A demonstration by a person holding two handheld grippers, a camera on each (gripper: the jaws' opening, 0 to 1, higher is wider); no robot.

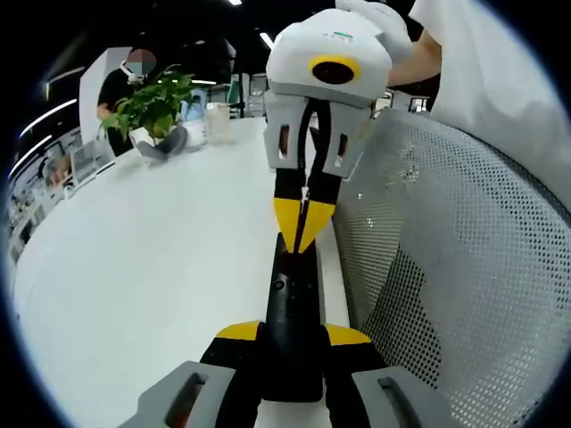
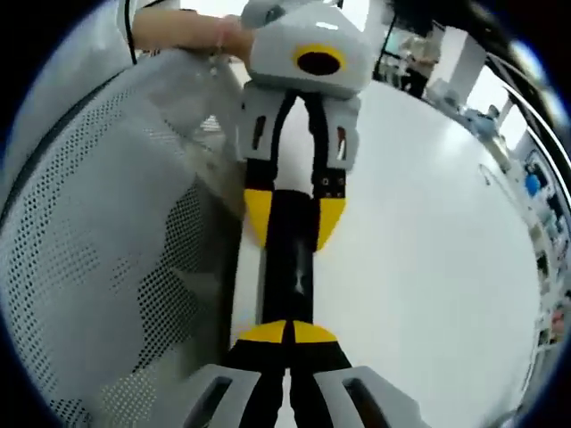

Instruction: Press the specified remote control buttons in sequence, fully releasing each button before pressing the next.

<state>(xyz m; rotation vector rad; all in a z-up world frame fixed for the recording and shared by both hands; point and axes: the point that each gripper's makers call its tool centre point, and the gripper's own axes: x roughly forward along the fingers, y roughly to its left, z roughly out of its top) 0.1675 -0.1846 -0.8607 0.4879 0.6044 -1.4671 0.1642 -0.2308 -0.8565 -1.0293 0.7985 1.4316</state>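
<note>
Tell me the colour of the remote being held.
Black remote, clearest in the left gripper view, clamped in the left tool.

left gripper (image 1: 293,334): grey moulded jaw bases with slotted openings, black fingers, yellow tips
right gripper (image 2: 287,332): same build, grey slotted bases, black fingers, yellow tips meeting in a point
gripper housing: white rounded shell, yellow-ringed dark oval on front, small green marking on top, red glints in slots
person's clothing (image 1: 500,80): white fabric, loose
</note>
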